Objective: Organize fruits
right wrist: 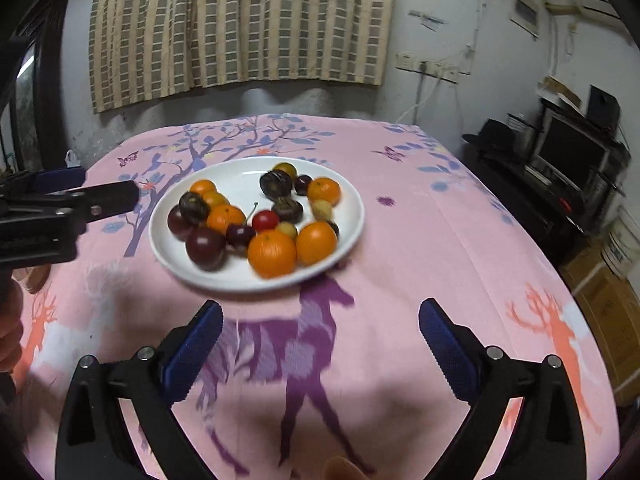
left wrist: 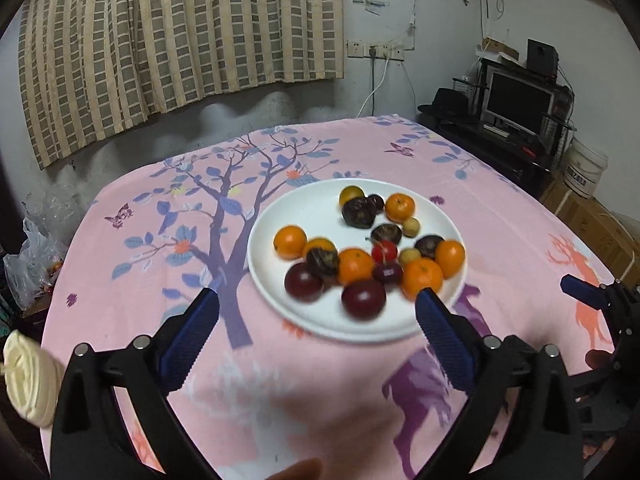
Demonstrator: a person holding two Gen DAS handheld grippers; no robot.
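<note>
Fruits (right wrist: 256, 216), round and glossy, crowd a smooth white plate (right wrist: 344, 236); near it both ribbed-padded tools, left tool (left wrist: 316, 304) and right tool (right wrist: 320, 316), gape empty.

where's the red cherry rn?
The red cherry sits mid-plate, between an orange and a dark wrinkled fruit.

motion-blurred plums (left wrist: 363, 299) on the near plate (left wrist: 276, 216) rim (tablecloth (right wrist: 400, 380) print smeared too)

One plate (right wrist: 240, 276), six oranges (right wrist: 272, 253).
</note>
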